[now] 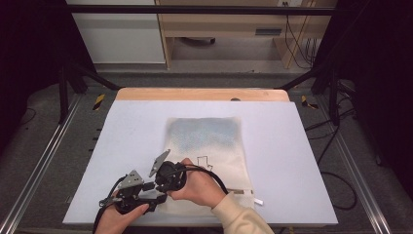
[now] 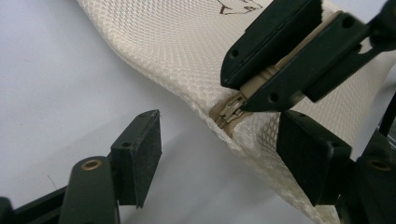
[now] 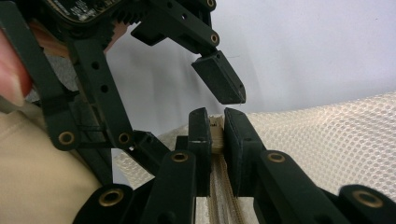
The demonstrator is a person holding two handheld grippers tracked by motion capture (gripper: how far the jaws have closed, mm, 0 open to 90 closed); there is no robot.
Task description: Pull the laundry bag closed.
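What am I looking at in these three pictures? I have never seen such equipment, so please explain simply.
A person sits at a table and holds one black two-jaw tool in each hand. The high view looks down from above; the other two pictures come from small cameras riding on each tool. On the table lies a cream mesh bag with a zipper along its near edge. The right tool is shut on the zipper end of the bag. The left tool is open, with its jaws on either side of the bag's corner, not yet gripping it.
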